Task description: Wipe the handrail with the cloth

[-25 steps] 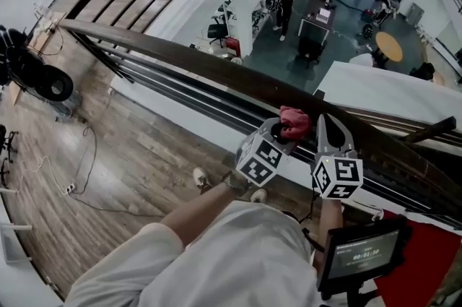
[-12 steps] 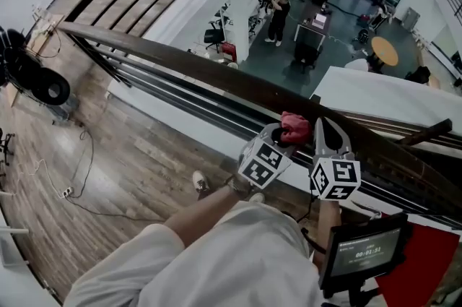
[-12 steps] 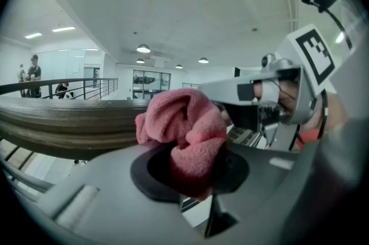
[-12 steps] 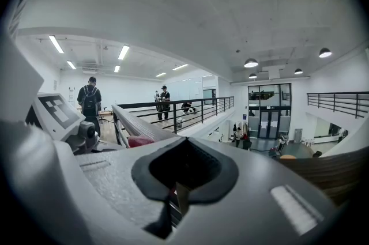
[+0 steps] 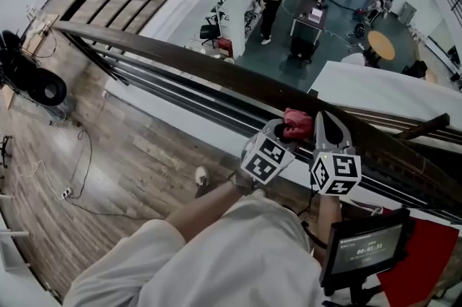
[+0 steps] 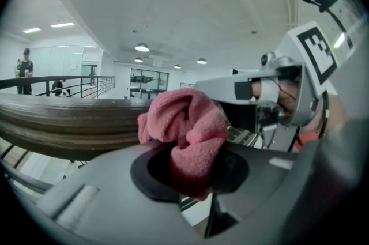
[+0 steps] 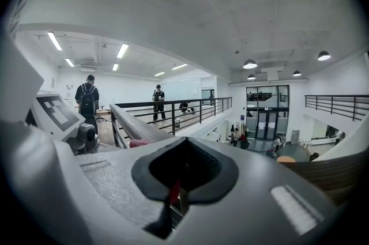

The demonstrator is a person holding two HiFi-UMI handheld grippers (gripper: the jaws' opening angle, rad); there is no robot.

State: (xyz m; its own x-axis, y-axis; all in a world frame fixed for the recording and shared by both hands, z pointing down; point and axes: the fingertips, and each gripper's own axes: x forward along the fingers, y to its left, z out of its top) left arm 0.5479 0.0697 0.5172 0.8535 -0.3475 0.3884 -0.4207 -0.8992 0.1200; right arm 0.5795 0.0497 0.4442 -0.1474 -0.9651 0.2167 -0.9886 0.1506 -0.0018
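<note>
One pink cloth [image 5: 297, 123], bunched, is pinched in our left tool [image 5: 284, 128] and sits on top of the single dark wooden handrail [image 5: 180, 60]. Our right tool [image 5: 330, 126], jaws together with nothing between them, sits just beside it over the rail. Two tools counted.

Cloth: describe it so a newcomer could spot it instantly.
Find the dark wooden handrail running diagonally across the head view. Toward its right end, the left gripper clamps a crumpled cloth at the rail. It is the only pink, fuzzy thing there; the right gripper beside it holds nothing.
</note>
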